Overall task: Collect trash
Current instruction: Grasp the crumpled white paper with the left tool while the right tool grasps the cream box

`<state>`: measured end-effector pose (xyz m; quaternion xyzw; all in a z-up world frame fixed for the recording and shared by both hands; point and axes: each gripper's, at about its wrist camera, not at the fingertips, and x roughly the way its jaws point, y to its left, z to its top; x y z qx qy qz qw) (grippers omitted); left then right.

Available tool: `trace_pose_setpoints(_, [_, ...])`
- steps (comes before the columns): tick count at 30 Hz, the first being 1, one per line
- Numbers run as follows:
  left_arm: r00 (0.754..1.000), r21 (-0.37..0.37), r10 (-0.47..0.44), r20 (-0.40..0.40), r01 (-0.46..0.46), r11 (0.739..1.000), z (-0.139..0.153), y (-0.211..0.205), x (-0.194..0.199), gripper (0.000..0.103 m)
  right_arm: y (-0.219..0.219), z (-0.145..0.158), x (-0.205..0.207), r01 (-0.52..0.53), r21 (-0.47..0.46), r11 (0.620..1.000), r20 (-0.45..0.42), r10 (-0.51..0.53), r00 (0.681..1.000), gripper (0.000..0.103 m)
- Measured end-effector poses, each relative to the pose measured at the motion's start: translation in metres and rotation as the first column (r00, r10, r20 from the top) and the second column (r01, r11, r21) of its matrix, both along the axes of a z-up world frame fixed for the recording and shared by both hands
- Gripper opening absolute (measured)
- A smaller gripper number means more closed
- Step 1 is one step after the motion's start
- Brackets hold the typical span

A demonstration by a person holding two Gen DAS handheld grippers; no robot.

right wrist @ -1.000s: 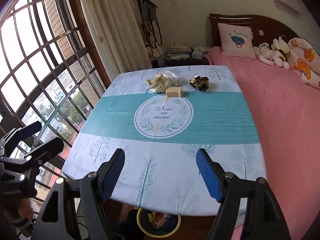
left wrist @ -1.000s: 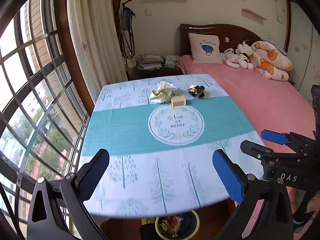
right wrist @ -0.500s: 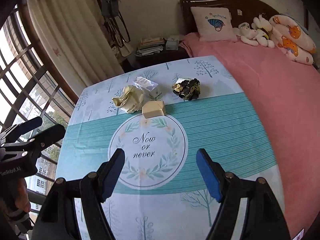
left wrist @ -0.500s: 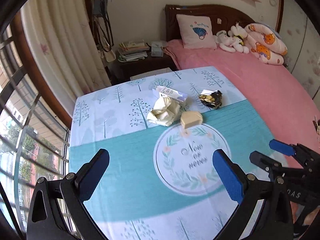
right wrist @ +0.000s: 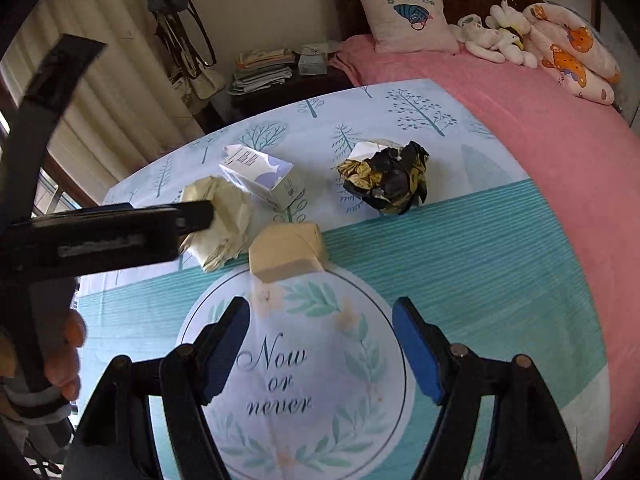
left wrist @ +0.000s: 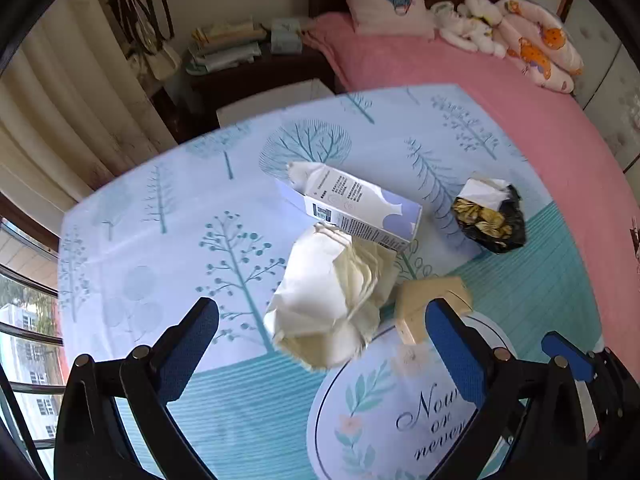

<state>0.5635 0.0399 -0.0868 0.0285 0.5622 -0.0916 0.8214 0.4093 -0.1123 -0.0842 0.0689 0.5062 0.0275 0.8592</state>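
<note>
Left claw (left wrist: 322, 350) apart above crumpled paper (left wrist: 332, 300); light, soft, crushable; pinch across its bulk; right claw (right wrist: 322, 350) apart.

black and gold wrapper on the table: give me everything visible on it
The black and gold wrapper is a crumpled ball of shiny foil-like film, black with gold creases and a white paper scrap tucked into its top. It sits loose on the tablecloth by the white-to-teal border, nearest the bed, apart from the other trash. Neither hand-held gripper touches it.
</note>
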Motion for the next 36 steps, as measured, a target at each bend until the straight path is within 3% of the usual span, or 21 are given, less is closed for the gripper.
trace_pose_setpoints(11, [0.991,0.014,0.027,-0.132,-0.025,1.000,-0.055,-0.012,0.039,0.101,0.007,-0.015,0.018,-0.007,-0.005,1.000,-0.017,0.007,1.000,0.074])
trace_pose_setpoints(14, [0.986,-0.024,0.046,-0.160,-0.051,0.998,-0.062,-0.001,0.039,0.090,0.012,-0.019,0.021,-0.022,-0.008,1.000,-0.024,0.022,0.999,0.074])
trace_pose_setpoints(18, [0.991,-0.015,0.044,-0.123,-0.046,0.999,-0.060,0.011,0.031,0.078,0.019,-0.027,0.029,-0.055,-0.024,0.998,-0.026,0.054,0.998,0.074])
trace_pose_setpoints(22, [0.993,-0.055,0.044,-0.111,-0.051,0.997,-0.059,0.027,0.018,0.073,0.027,-0.033,0.038,-0.103,-0.057,0.993,-0.024,0.102,0.994,0.074])
trace_pose_setpoints(36, [0.990,-0.109,0.066,-0.124,-0.080,0.991,-0.056,0.063,-0.023,0.070,0.042,-0.052,0.054,-0.265,-0.164,0.950,-0.029,0.264,0.964,0.075])
